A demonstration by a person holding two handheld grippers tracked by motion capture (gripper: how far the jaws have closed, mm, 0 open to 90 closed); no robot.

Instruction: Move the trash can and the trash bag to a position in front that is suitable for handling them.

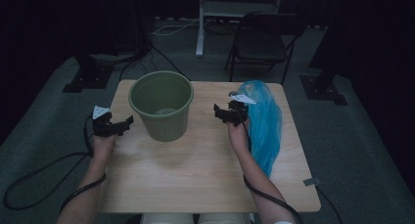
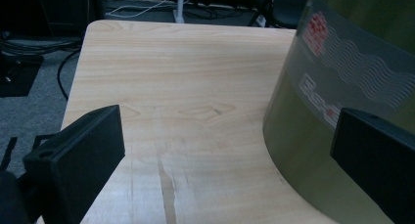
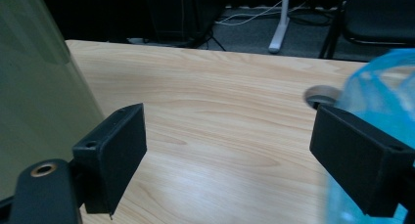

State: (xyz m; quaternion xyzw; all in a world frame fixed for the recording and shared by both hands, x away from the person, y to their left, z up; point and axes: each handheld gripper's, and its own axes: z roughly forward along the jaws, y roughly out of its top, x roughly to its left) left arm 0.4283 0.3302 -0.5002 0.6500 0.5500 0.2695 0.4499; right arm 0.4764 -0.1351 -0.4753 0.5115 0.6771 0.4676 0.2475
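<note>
Nearest, at the near edge of the desk (image 1: 195, 185), two forearms coming in from below, each with a black cable trailing back. A little farther, at the left edge of the desk, left gripper (image 1: 125, 124) held low in the left hand (image 1: 103, 143), pointing toward the green bucket (image 1: 162, 105), close to its side but apart from it in the high view. In the left gripper view, jaws wide apart with nothing between them, only bare wood of the desk; curved wall of the green bucket (image 2: 342, 111) rising just beside the right jaw, with a grey label (image 2: 352, 72) carrying red and white print and wavy lines; cannot tell from here if the jaw touches the wall. On the other side, right of the middle of the desk, right gripper (image 1: 221, 112) held in the right hand (image 1: 238, 131), also pointing toward the bucket, well apart from it. In the right gripper view, jaws standing wide open and holding nothing; blue plastic bag (image 3: 381, 101) just beside and behind the right jaw, bucket wall at the far left. Blue plastic bag (image 1: 264, 121) lying long along the right edge of the desk, from near the far right corner toward the near side, just beside the right hand. Bucket standing upright near the far edge, left of the middle, mouth open upward. Beyond the desk, on the grey floor, a dark folding chair (image 1: 266, 40), a white stand leg (image 1: 199, 23) and loose cables.
</note>
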